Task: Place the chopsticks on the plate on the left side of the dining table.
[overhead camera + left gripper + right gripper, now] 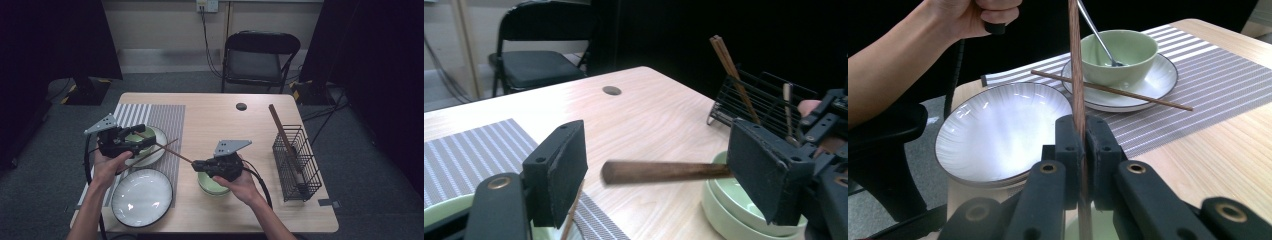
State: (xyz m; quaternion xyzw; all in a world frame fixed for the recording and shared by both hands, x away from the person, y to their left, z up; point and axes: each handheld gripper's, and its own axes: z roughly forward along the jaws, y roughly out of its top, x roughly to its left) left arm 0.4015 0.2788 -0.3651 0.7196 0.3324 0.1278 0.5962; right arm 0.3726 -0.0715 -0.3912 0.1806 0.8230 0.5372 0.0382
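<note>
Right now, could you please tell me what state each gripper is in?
Left gripper: open, with the chopstick tip between its jaws, not gripped.
Right gripper: closed on that chopstick.

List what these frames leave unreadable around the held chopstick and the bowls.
- Green bowl, high view: mostly covered by the right gripper and hand.
- Chopstick, right gripper view: top cut off by the edge.
- Spoon tip, right gripper view: hidden inside the small bowl.
</note>
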